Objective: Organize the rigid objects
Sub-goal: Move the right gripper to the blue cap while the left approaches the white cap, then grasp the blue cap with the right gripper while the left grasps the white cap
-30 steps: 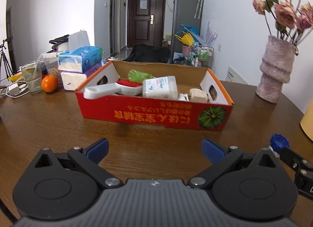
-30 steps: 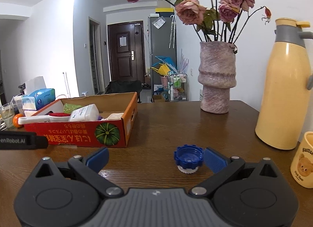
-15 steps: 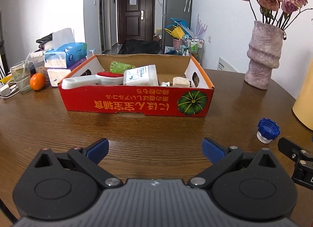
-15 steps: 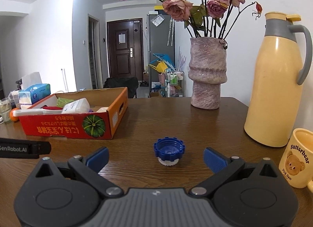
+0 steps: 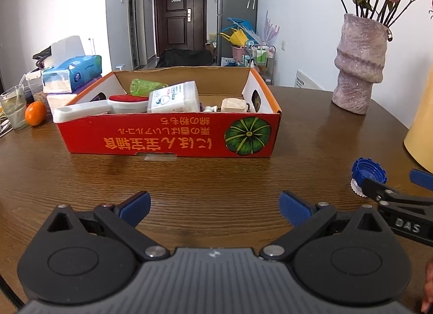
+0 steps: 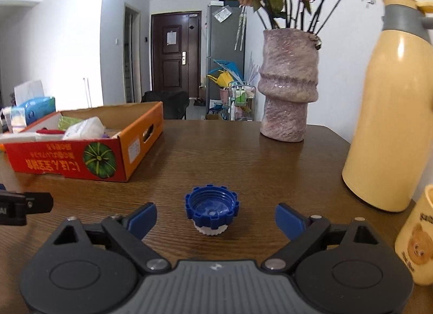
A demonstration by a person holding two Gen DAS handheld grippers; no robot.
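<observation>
Blue ridged plastic cap (image 6: pixel 211 209) sitting on brown wooden table (image 6: pixel 243 157), between closing jaws of right gripper (image 6: pixel 215 217), pads not touching. Left gripper (image 5: pixel 215 205) gaping, empty. Red cardboard box (image 5: pixel 173 135) lying beyond; cream thermos (image 6: pixel 389 113), pink vase (image 6: pixel 288 86) standing nearby.

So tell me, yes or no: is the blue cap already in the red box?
No, the blue cap sits on the table, outside the red box.

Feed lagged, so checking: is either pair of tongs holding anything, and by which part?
Nothing held. Right tongs closing around the blue ridged plastic cap, pads not touching. Left tongs empty.
</observation>
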